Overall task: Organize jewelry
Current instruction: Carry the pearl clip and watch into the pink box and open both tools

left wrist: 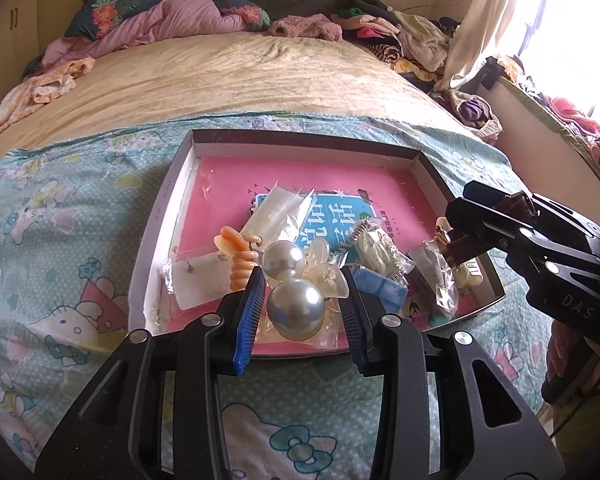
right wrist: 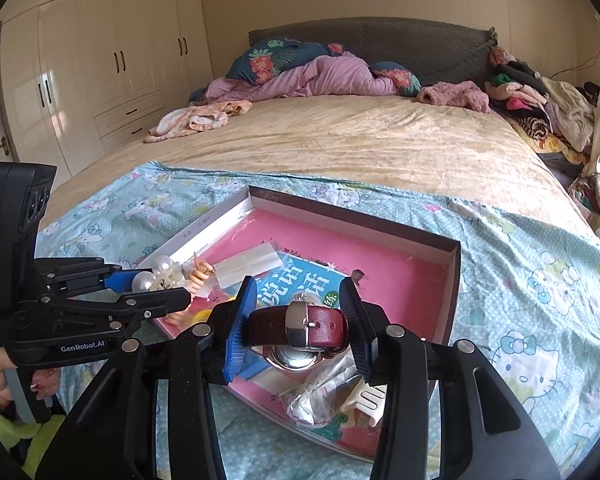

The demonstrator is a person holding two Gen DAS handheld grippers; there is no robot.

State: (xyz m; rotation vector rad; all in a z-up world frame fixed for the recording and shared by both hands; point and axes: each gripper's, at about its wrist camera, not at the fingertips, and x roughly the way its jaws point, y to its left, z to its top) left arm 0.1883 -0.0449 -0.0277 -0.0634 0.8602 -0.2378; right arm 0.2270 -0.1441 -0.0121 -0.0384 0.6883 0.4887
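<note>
Well, both hands are loaded over the shallow box [right wrist: 454, 280] on the bed. The left hand-held gripper [left wrist: 306, 300] is clamped on a pearl hair piece [left wrist: 296, 306] in a clear wrapper; the right hand-held gripper [right wrist: 298, 330] is clamped across a watch [right wrist: 300, 326] by its maroon strap. I'd guess the pearls are light, hard and slippery, best pinched at the wrapper. The strap is soft and gives purchase; the steel case hangs below, heavier.
</note>
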